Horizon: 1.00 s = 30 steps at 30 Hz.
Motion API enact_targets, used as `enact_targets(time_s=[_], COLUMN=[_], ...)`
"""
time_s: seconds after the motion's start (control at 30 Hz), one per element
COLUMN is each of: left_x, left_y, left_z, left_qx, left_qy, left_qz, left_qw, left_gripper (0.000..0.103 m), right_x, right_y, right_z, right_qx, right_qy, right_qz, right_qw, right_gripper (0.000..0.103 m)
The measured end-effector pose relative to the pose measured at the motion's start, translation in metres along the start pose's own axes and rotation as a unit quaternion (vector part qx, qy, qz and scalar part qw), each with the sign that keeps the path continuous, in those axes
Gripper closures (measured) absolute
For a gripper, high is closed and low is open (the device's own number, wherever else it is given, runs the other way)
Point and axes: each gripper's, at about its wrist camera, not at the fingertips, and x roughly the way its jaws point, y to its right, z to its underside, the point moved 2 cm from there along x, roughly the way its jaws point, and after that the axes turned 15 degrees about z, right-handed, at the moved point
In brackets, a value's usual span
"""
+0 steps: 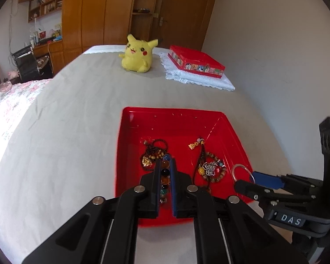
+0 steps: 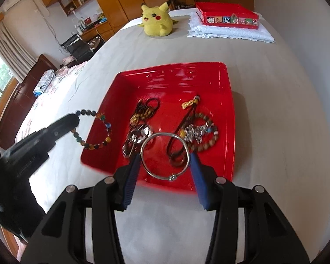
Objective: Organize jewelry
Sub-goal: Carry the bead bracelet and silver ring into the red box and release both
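A red tray (image 1: 176, 111) (image 2: 176, 66) lies on the grey bedsheet. My left gripper (image 1: 165, 160) (image 2: 73, 118) is shut on a multicoloured bead bracelet (image 1: 165, 176) (image 2: 107, 140), which hangs over the tray's left rim. My right gripper (image 2: 165, 155) (image 1: 246, 180) is shut on a silver bangle (image 2: 171, 177) (image 1: 239, 166), spanning its blue pads above the tray's near edge. In the tray lie a dark beaded necklace with a gold pendant (image 1: 150, 154) (image 2: 143, 114), a brown bead bracelet with a silver charm (image 1: 211, 169) (image 2: 198, 132), and a gold charm on a cord (image 1: 192, 145) (image 2: 187, 104).
A yellow plush toy (image 1: 137, 55) (image 2: 157, 21) sits at the far end of the bed. Beside it a red picture tin (image 1: 195, 61) (image 2: 227, 14) rests on a folded white lace cloth (image 1: 198, 80) (image 2: 231, 33). A white wall runs along the right; a floral quilt (image 1: 8, 101) lies left.
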Motion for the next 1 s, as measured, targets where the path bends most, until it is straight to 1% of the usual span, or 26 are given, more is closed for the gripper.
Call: enact_targets(time_s=[0.2, 0.3, 0.4, 0.57, 0.9, 1.0], left_x=[0.034, 0.048, 0.055, 0.063, 0.075, 0.08], left_y=[-0.01, -0.014, -0.017, -0.02, -0.026, -0.027], left_z=[-0.003, -0.003, -0.004, -0.005, -0.009, -0.011], left_qx=[0.009, 0.011, 0.015, 0.016, 0.008, 0.0], left_qy=[-0.006, -0.01, -0.01, -0.012, -0.02, -0.035], left_qz=[-0.01, -0.015, -0.02, -0.026, -0.022, -0.005], left_qw=[0.9999, 0.9998, 0.9996, 0.9994, 0.9995, 0.9994], left_gripper=[0.096, 0.096, 0.096, 0.096, 0.096, 0.093], right_x=[0.03, 0.04, 0.056, 0.07, 0.082, 0.081], right_y=[0.005, 0.005, 0.004, 0.0, -0.002, -0.006], right_z=[-0.022, -0.025, -0.031, -0.033, -0.039, -0.042], right_qx=[0.007, 0.008, 0.006, 0.004, 0.006, -0.002], right_qy=[-0.001, -0.006, -0.012, -0.018, -0.021, -0.018], right_qz=[0.006, 0.006, 0.008, 0.012, 0.02, 0.021], right_qw=[1.0, 1.0, 1.0, 1.0, 1.0, 1.0], right_gripper=[0.058, 0.058, 0.058, 0.058, 0.058, 0.057])
